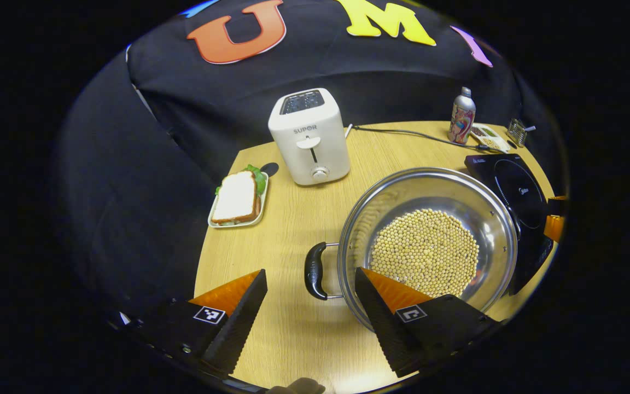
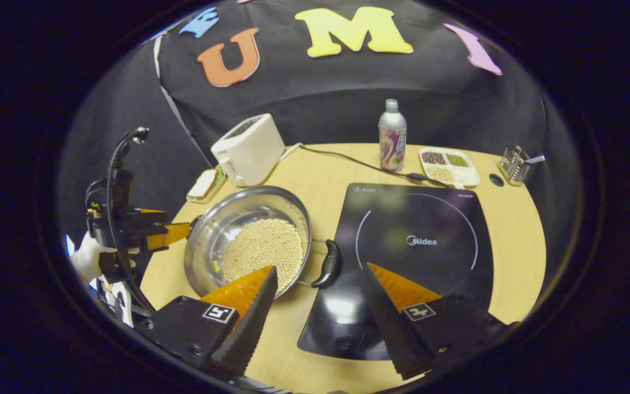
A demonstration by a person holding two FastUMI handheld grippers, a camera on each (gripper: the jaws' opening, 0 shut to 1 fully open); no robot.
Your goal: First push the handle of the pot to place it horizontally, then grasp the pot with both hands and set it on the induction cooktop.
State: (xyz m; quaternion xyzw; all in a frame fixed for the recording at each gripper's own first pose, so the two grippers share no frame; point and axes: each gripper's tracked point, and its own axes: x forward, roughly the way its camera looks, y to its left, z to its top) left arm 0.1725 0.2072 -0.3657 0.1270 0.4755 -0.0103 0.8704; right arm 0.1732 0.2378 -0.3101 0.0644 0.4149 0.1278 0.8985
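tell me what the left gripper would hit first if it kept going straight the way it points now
Most likely the pot's black side handle, which sits just ahead between the open left gripper fingers. Height above it is unclear, so the gripper could pass over.

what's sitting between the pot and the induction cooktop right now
In the right gripper view, only the pot's black side handle lies between it and the induction cooktop; it reaches the cooktop's near edge.

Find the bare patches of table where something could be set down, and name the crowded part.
Free: the wood between the sandwich plate, toaster and pot; also the table right of the induction cooktop. Crowded: the far edge, with the bottle, snack tray, wire holder and cord.
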